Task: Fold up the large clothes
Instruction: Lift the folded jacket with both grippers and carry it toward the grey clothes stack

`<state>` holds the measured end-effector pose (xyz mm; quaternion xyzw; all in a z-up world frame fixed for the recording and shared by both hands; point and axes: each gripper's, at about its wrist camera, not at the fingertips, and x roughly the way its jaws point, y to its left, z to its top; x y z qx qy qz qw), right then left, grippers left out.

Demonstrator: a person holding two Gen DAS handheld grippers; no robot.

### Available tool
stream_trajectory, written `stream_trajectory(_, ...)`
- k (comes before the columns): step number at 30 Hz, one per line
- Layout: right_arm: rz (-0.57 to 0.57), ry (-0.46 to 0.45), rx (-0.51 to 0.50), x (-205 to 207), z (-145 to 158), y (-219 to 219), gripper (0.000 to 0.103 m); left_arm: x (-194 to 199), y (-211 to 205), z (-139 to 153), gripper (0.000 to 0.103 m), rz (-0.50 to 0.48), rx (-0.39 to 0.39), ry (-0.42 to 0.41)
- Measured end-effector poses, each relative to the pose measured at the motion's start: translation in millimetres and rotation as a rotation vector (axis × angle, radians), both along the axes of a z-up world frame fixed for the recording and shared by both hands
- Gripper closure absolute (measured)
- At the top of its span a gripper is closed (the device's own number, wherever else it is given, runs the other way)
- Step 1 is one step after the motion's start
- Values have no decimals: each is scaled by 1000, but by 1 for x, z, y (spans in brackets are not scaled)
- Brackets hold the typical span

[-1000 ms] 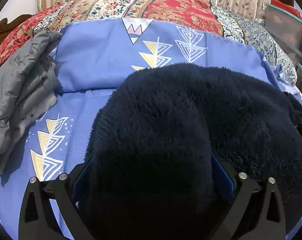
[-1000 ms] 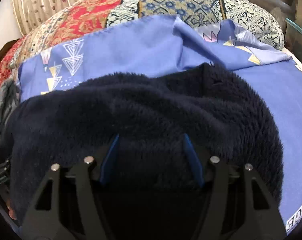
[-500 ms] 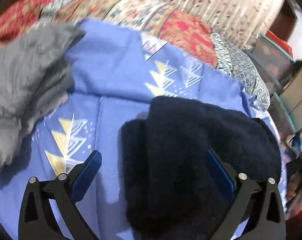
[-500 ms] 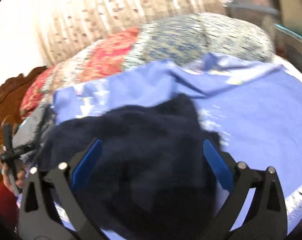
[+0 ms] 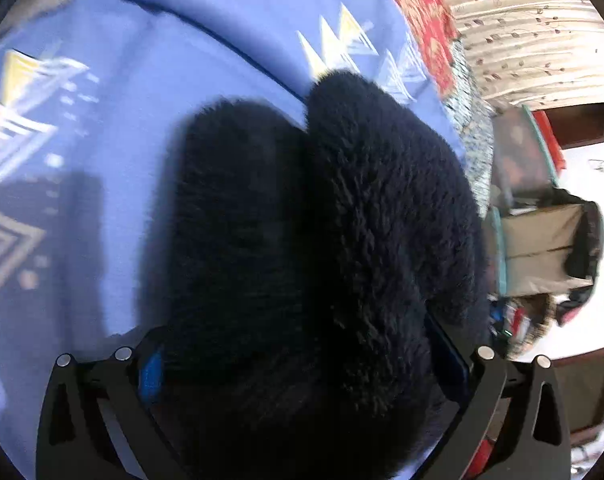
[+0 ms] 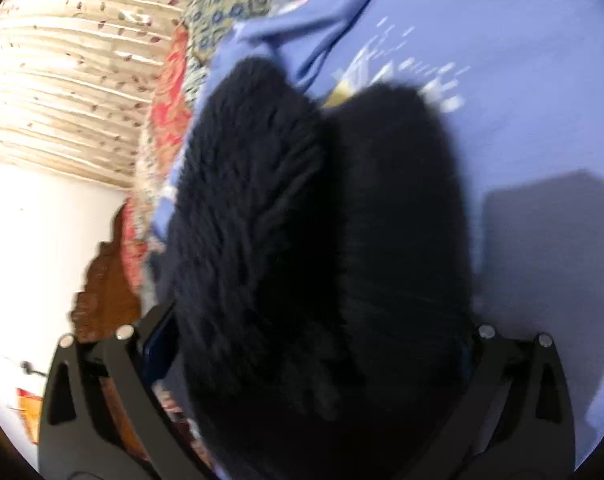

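A: Left gripper [image 5: 302,364] first. Fingers [image 5: 151,370] spread wide, thick dark navy fleece garment [image 5: 326,240] bunched between them, blue pads on either side of it. Gripping it or just around it, can't tell.

B: Right gripper [image 6: 302,352]? Same: fingers [image 6: 159,344] wide apart, fleece [image 6: 310,248] filling the gap, folded into two lobes. Clamped or not, can't tell. Blurry.

A: Fleece dead centre, lying on periwinkle-blue bedsheet with triangle print [image 5: 121,128], sheet at 9 to 12 o'clock.

B: Farther out, red-and-cream floral patchwork quilt [image 5: 426,20] at 1 o'clock. Beige leaf-print curtain [image 5: 534,32] beyond, 2 o'clock.

A: Right view: curtain [image 6: 61,80] at 10 o'clock, carved brown wooden headboard [image 6: 109,280] at 8.
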<state>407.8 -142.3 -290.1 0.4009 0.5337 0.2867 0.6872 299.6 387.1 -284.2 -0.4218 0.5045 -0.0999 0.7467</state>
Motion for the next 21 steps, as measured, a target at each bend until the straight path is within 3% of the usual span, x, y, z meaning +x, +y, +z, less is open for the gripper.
stream_trajectory(2,41,-21,-25,4,4,18,4,2,-14,4,-11,-47,-38,-36)
stream_trajectory(4,84,-42,-103,7,4,29,4,7,-25,6,-11,-80,21,-59)
stream_trajectory(7,110,-41,-157,8,1,40,4,14,-35,-5,-11,-96,42,-38)
stream_trajectory(8,114,-38,-174,8,4,43,8,14,-37,-4,-11,-86,44,-39)
stream_trajectory(10,133,-28,-218,3,13,50,29,11,-41,2,-9,-65,56,-33)
stream_trajectory(12,149,-47,-231,-8,32,58,47,2,-49,15,8,-59,73,-52)
stream_trajectory(15,178,-116,-182,-32,75,73,56,-19,-59,40,26,-65,46,-122)
stream_trajectory(21,276,-301,-128,-84,190,132,61,-74,-70,95,30,-85,-7,-293)
